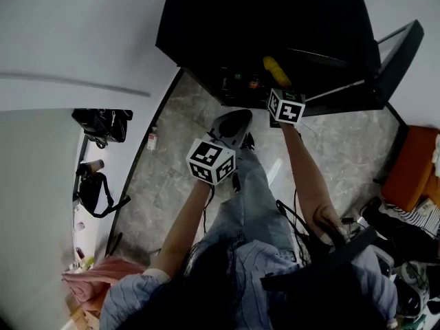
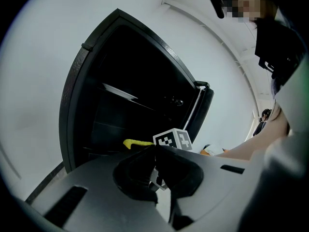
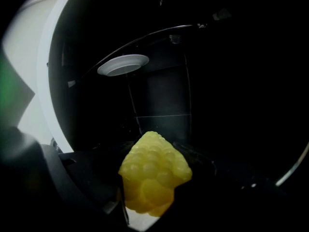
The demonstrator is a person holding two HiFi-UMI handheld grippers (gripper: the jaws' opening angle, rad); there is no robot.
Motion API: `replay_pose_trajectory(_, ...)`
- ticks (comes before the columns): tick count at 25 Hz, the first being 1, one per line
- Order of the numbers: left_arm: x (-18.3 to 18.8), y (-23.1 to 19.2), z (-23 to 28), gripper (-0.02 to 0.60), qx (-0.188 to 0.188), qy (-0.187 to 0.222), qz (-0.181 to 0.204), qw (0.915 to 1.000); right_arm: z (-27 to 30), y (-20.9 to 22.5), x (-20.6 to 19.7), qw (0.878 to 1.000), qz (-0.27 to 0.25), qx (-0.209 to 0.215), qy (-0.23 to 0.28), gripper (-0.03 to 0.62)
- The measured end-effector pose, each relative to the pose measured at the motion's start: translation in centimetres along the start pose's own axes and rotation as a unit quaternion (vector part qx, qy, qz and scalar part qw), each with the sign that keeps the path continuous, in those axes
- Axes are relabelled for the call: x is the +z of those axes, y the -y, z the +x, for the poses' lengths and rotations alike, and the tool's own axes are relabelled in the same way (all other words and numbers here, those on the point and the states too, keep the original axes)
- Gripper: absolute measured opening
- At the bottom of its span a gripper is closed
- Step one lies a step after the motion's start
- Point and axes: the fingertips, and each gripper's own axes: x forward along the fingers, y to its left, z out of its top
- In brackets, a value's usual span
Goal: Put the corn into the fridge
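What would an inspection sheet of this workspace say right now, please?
Surface: grey stone-patterned floor; no table in view.
Job's things: corn held tip-first towards the open black fridge; not yet set down.
Clutter: dark bags and a small bottle at the left; orange thing at the right.
Grippers: right gripper shut on the corn; left gripper fingers together, empty.
Cables: black cables beside the person's right arm.
Surroundings: white wall; fridge door swung open; white round thing inside, plate or lamp unclear.
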Motion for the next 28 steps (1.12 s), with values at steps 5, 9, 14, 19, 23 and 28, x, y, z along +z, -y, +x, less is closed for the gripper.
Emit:
replay_pose_trajectory(5, -0.4, -0.4, 0.4, 0.009, 0.002, -0.001, -0.003, 1.0000, 0.9, 0.1, -0.1, 1.000, -0.026, 0.011, 0.000, 0.258)
replay_pose_trajectory(9, -0.6, -0.5, 0.6, 0.009, 0.004, -0.002, -0.003, 1.0000, 1.7, 0.2, 0.1, 0.999, -0.032, 0.022, -0.001, 0.258)
replay_pose_trajectory(14, -1.2, -0.6, 0.5, 0.009, 0.007, -0.010, -0.003, 0.9999, 2.9, 0.6, 0.0, 0.998, -0.052, 0.031, -0.014, 0.258)
replay_pose_trajectory(19, -2.1, -1.2, 0.2, 0.009, 0.015, -0.018, -0.005, 0.9997, 4.3, 1.3, 0.1, 0.998, -0.038, 0.039, -0.022, 0.258)
replay_pose_trajectory(23, -2.4, -1.5, 0.0, 0.009, 0.020, -0.022, -0.006, 0.9995, 5.3, 2.1, 0.0, 0.997, -0.061, 0.033, -0.035, 0.258)
replay_pose_trajectory(28, -2.7, -2.1, -0.1, 0.009, 0.027, -0.025, -0.008, 0.9993, 6.1, 2.7, 0.2, 0.995, -0.086, 0.016, -0.046, 0.258)
